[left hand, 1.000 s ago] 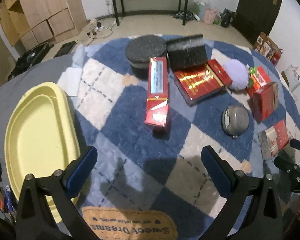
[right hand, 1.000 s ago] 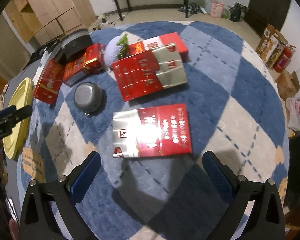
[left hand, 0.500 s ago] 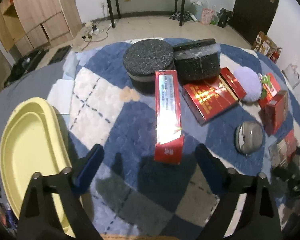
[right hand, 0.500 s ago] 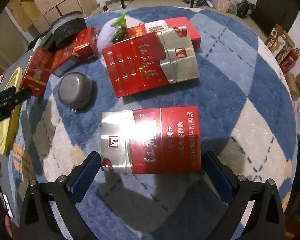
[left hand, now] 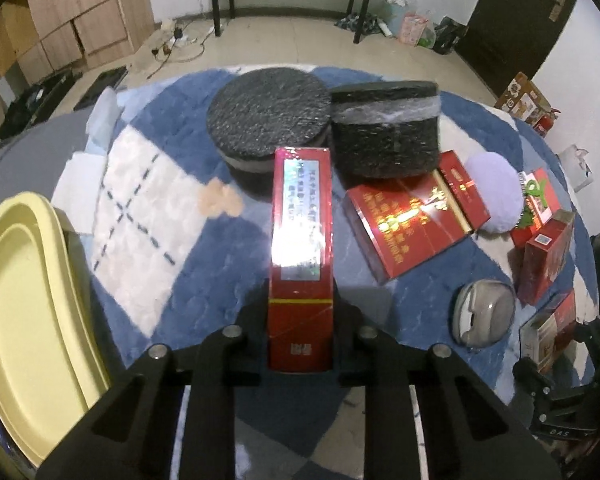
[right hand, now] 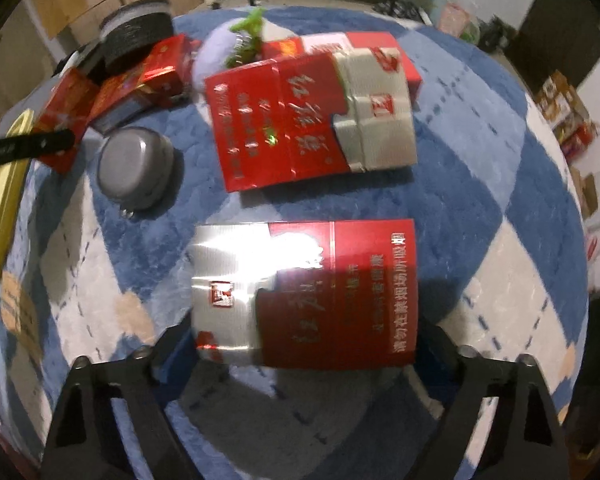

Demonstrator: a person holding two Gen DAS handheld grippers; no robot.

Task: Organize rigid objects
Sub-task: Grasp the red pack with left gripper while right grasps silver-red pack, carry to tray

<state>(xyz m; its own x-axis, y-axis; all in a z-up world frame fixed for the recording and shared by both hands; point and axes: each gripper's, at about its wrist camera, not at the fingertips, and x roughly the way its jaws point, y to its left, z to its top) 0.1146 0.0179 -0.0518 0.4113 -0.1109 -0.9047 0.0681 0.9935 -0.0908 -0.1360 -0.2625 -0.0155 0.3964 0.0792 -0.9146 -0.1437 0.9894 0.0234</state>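
A long, narrow red box [left hand: 302, 220] stands on its thin edge on the blue and white checked rug [left hand: 148, 208]. My left gripper [left hand: 300, 320] is shut on the near end of that box, its black fingers [left hand: 256, 320] pressed to both sides. In the right wrist view a wide red and silver carton [right hand: 320, 280] lies flat on the rug. My right gripper [right hand: 304, 344] straddles it with the jaws closing, and the fingers [right hand: 172, 344] stand against its two short ends. The carton fills the gap and hides the pads.
A yellow oval tray [left hand: 24, 300] lies at the rug's left edge. Two black round foam blocks [left hand: 268, 112] sit behind the long box. A flat red box [left hand: 408, 220], a purple plush [left hand: 496, 192], a grey round case [left hand: 484, 312] and a second red and silver carton [right hand: 312, 116] lie around.
My left gripper moved forward onto the long red box and shut on it. My right gripper came down over the red and silver carton and its jaws narrowed onto the ends.
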